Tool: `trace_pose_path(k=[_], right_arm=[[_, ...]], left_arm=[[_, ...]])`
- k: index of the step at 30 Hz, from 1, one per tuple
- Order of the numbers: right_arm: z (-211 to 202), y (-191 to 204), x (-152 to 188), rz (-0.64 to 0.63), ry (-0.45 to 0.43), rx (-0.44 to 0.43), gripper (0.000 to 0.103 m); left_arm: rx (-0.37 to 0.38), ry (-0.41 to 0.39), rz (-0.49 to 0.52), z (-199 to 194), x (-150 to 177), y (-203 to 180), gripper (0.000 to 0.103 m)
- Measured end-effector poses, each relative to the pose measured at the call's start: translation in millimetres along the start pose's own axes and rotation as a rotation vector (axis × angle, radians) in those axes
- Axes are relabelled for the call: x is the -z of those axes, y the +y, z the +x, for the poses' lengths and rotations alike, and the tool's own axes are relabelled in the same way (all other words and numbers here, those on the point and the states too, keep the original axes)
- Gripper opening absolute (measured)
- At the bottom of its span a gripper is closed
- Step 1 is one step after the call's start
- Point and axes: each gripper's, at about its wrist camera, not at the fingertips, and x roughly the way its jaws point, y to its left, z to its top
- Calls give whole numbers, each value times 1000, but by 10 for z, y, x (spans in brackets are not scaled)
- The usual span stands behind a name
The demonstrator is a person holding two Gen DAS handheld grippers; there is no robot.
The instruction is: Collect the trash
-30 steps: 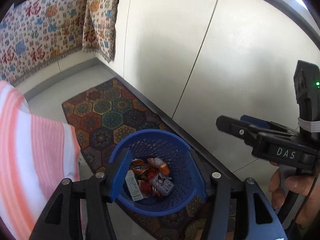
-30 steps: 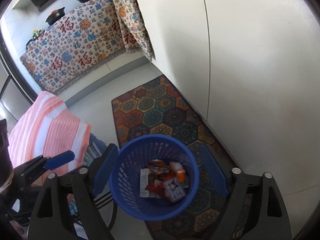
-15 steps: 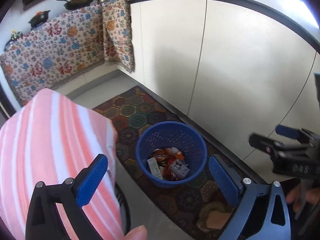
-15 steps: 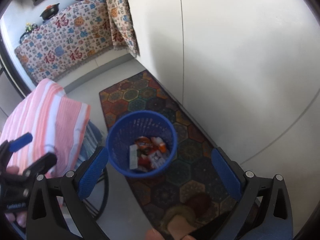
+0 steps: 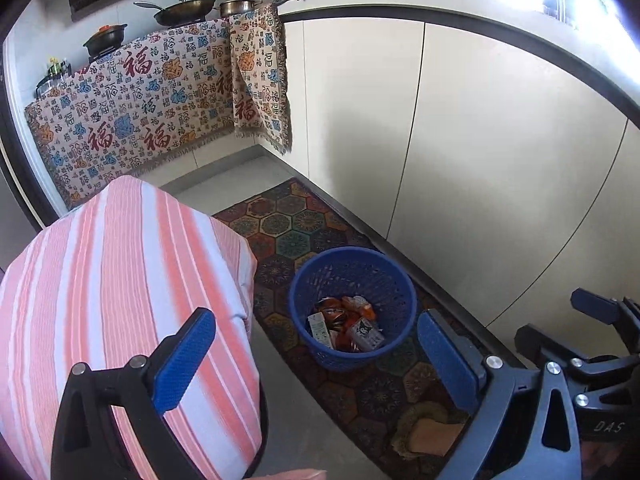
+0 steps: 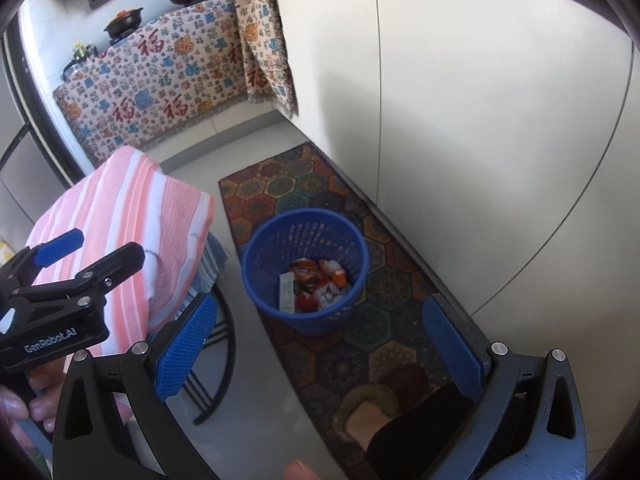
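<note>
- Trash wrappers and cartons (image 5: 345, 323) lie inside the blue perforated plastic basket (image 5: 394, 280), at 12 o'clock from both grippers.
- Left gripper (image 5: 316, 364) and right gripper (image 6: 320, 344) have fingers spread wide, holding nothing.
- Depositing looks finished; next likely means finding further litter.

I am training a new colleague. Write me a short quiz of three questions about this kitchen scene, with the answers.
1. True or false: the blue basket stands on the patterned rug.
2. What lies inside the basket? A) wrappers and small cartons B) nothing C) a towel
3. Fill in: the jaws of both the left gripper and the right gripper are ____.

Key: 1 true; 2 A, the trash lies at the bottom; 3 open, and neither holds anything.
</note>
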Motion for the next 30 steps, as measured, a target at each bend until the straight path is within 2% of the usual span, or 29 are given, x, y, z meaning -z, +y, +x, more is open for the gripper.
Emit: trace_pose_path(k=[30], right_arm=[[-122, 117, 82, -20, -2, -1, 103]], left_arm=[[36, 20, 8, -40, 21, -36, 103]])
